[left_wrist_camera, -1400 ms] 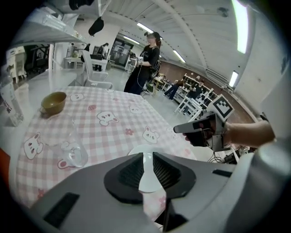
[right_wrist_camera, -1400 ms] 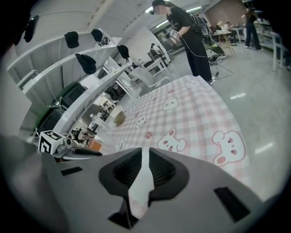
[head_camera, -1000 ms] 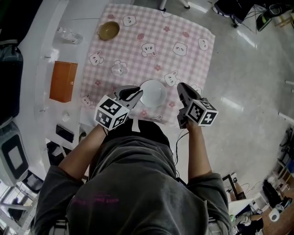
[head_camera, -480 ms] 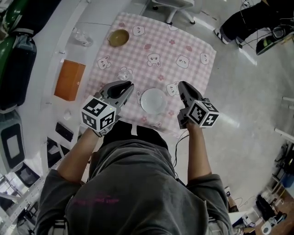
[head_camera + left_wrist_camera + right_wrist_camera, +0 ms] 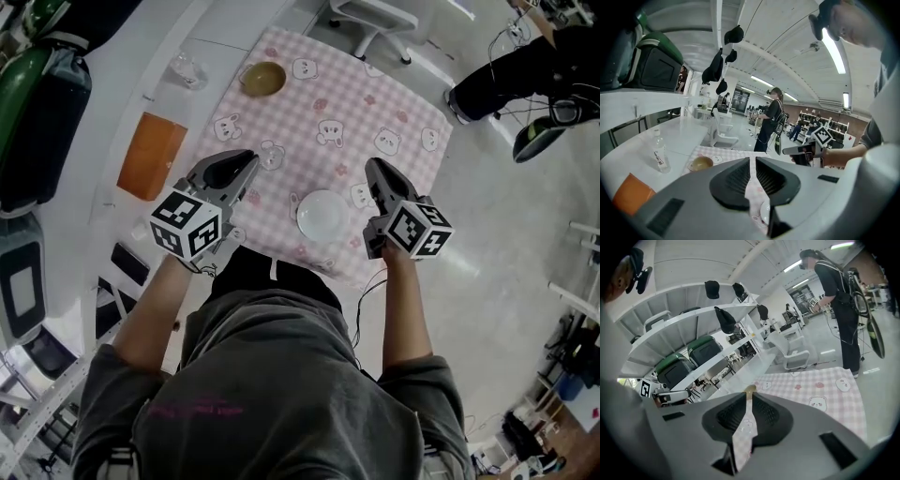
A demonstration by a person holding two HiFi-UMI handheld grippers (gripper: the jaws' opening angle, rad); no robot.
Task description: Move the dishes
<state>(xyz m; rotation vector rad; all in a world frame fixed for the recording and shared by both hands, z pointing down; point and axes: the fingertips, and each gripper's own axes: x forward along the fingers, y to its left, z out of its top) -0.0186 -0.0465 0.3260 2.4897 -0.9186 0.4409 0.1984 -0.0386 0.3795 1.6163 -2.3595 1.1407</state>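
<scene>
A white dish (image 5: 322, 215) rests on the pink checked tablecloth (image 5: 352, 103) near its front edge, and a sliver of the dish (image 5: 764, 213) shows below my left jaws. At the cloth's far corner sits a brown bowl (image 5: 263, 78) (image 5: 701, 163) (image 5: 750, 388). My left gripper (image 5: 251, 159) (image 5: 752, 161) hovers left of the dish, clear of it. Its jaws have just been closing; a narrow gap is left between them, with nothing in it. To the right of the dish hangs my right gripper (image 5: 372, 165) (image 5: 749, 393), jaws almost together and empty.
An orange box (image 5: 151, 155) (image 5: 633, 199) and a clear bottle (image 5: 187, 67) (image 5: 658, 154) stand on the white counter left of the cloth. A small clear glass (image 5: 272, 155) sits on the cloth. A chair (image 5: 375, 14) stands behind the table, and people stand farther off.
Both grippers have lifted and drawn apart from the white dish, the left one going further left. The dish stays on the cloth. The left jaws have narrowed.
</scene>
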